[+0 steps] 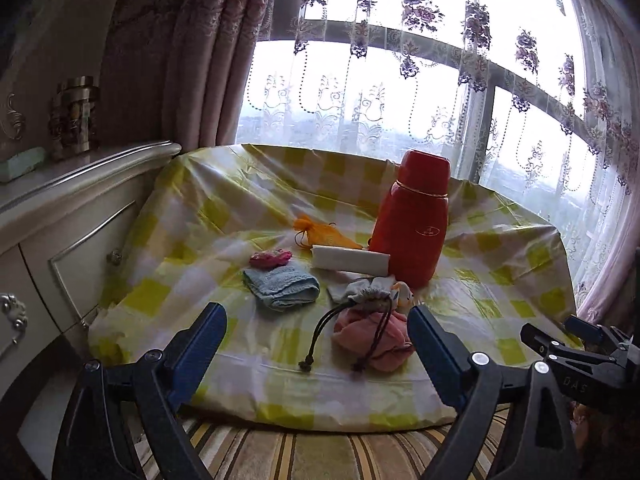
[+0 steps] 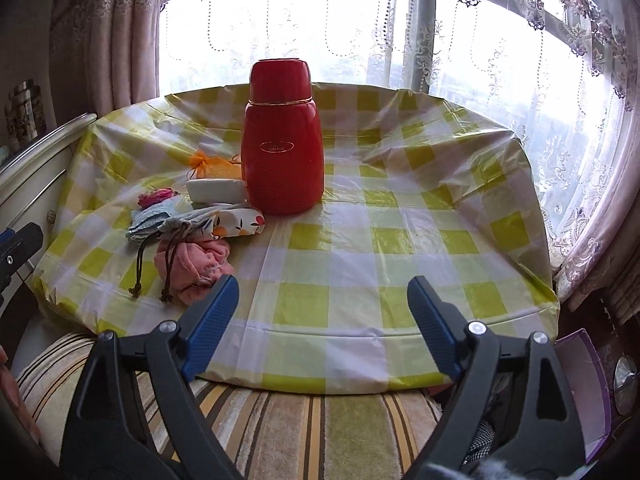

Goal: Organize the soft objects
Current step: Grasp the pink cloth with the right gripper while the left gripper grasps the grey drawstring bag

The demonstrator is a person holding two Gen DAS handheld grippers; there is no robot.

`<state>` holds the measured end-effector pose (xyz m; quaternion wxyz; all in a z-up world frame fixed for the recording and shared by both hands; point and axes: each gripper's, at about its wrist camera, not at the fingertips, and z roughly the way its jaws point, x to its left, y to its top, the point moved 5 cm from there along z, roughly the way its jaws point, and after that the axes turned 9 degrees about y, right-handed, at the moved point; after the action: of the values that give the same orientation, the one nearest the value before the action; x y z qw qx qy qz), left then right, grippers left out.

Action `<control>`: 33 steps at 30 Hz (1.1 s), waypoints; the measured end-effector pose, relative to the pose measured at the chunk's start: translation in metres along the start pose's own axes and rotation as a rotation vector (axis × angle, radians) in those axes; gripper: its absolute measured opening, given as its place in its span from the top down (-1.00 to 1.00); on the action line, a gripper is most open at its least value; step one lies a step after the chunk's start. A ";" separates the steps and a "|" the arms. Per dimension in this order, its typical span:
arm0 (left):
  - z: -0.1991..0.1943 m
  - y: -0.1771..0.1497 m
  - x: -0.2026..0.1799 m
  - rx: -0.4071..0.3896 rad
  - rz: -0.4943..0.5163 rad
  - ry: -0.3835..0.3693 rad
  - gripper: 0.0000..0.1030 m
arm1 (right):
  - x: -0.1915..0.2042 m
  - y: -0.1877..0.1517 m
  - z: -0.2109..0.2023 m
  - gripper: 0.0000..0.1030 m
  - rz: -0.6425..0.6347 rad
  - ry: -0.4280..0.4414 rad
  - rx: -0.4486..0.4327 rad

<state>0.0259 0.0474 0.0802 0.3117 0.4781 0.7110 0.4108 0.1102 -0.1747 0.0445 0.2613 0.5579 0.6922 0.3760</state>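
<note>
On the yellow-checked tablecloth [image 2: 400,240] lies a cluster of soft things. A crumpled pink cloth [image 1: 372,340] sits nearest, with the cords of a floral drawstring pouch [image 1: 372,294] draped over it. Behind are a folded blue towel [image 1: 282,284], a small pink fabric piece [image 1: 270,258], a white folded pad [image 1: 350,260] and an orange mesh bag [image 1: 316,232]. My left gripper [image 1: 318,332] is open, short of the pink cloth, with nothing between its fingers. My right gripper [image 2: 322,300] is open over the bare front of the cloth, right of the pink cloth [image 2: 200,264].
A tall red flask [image 2: 284,148] stands upright just behind the soft things. A cream cabinet [image 1: 60,240] with bottles on top borders the table's left side. A striped cushion [image 2: 300,420] lies below the front edge. Lace curtains [image 1: 440,80] hang behind.
</note>
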 end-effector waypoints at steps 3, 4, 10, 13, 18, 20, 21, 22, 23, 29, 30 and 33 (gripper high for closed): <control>-0.004 0.001 0.015 -0.027 -0.030 0.018 -0.80 | 0.009 0.003 0.004 -0.80 -0.014 0.017 0.003; -0.003 0.001 0.019 -0.029 -0.037 0.021 -0.79 | 0.014 0.003 0.006 -0.80 -0.030 0.024 0.013; 0.014 -0.003 0.035 0.029 -0.113 -0.036 -0.47 | 0.032 -0.004 0.021 -0.80 -0.089 0.084 0.073; 0.022 -0.004 0.038 0.046 -0.115 -0.047 -0.44 | 0.038 -0.008 0.034 -0.80 -0.074 0.163 0.125; 0.035 -0.005 0.037 0.079 -0.119 -0.060 -0.44 | 0.051 -0.009 0.061 -0.80 -0.058 0.229 0.195; 0.040 -0.005 0.036 0.088 -0.113 -0.060 -0.44 | 0.057 -0.006 0.073 -0.80 -0.047 0.262 0.216; 0.042 -0.004 0.034 0.092 -0.108 -0.066 -0.44 | 0.060 -0.005 0.079 -0.80 -0.042 0.276 0.226; 0.044 -0.003 0.032 0.096 -0.103 -0.072 -0.44 | 0.062 -0.005 0.087 -0.80 -0.037 0.290 0.238; 0.047 -0.002 0.030 0.098 -0.097 -0.077 -0.44 | 0.065 -0.005 0.094 -0.80 -0.034 0.301 0.252; 0.066 0.006 0.022 0.110 -0.090 -0.115 -0.44 | 0.077 -0.004 0.132 -0.78 -0.015 0.367 0.317; 0.069 0.007 0.020 0.113 -0.089 -0.120 -0.44 | 0.079 -0.003 0.136 -0.78 -0.013 0.373 0.317; 0.078 0.009 0.014 0.124 -0.087 -0.135 -0.44 | 0.084 -0.001 0.150 -0.75 -0.025 0.390 0.330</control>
<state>0.0897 0.0844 0.0512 0.3463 0.4919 0.7323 0.3190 0.2068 -0.0587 -0.0388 0.0328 0.5012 0.7885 0.3550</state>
